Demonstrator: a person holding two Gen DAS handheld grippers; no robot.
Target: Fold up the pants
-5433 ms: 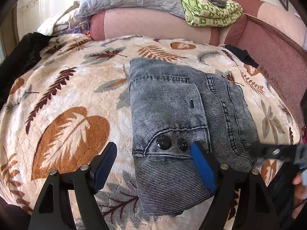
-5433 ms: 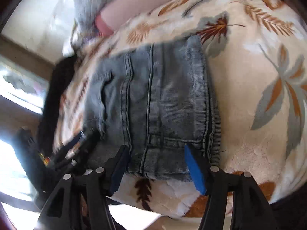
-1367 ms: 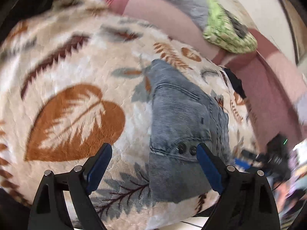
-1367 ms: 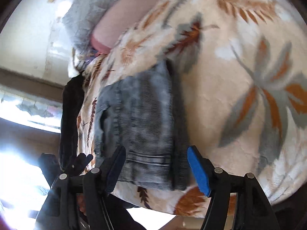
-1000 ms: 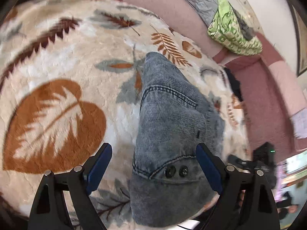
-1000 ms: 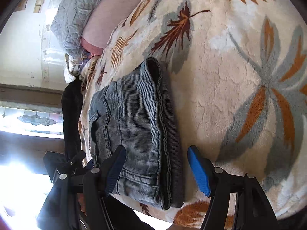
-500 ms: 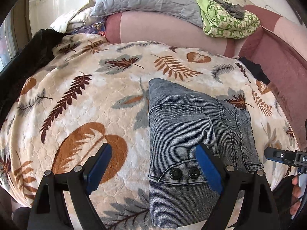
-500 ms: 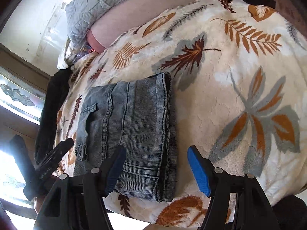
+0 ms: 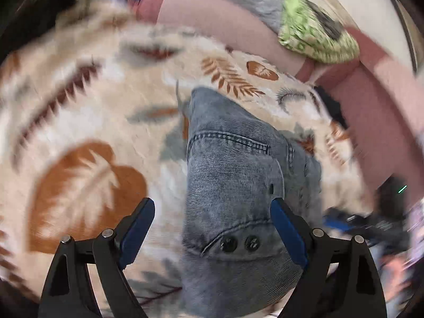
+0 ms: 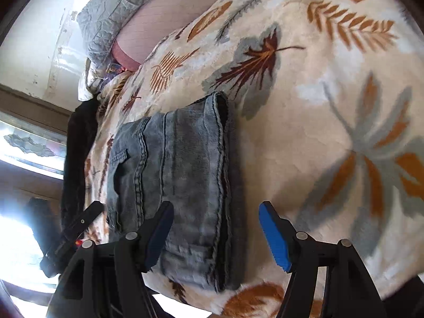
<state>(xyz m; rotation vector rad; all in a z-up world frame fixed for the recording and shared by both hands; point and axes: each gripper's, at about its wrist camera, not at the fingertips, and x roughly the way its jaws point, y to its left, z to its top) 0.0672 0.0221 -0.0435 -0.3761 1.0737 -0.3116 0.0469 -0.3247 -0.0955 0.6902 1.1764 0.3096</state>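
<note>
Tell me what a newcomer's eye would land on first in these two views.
First, the folded grey-blue jeans, a compact bundle with two dark buttons, lying on the cream leaf-print blanket near its front edge. Next, the blue-padded open left gripper and right gripper, both above the bundle and holding nothing. Farther back, a bright green patterned cloth is draped on the pink sofa back.

The folded pants (image 10: 180,185) lie flat on a leaf-print blanket (image 10: 318,122) covering the bed — grey-blue denim, seams running lengthwise. The right hand-held gripper (image 10: 216,230) hovers over their near end, blue pads (image 10: 274,238) spread apart and gripping nothing.
</note>
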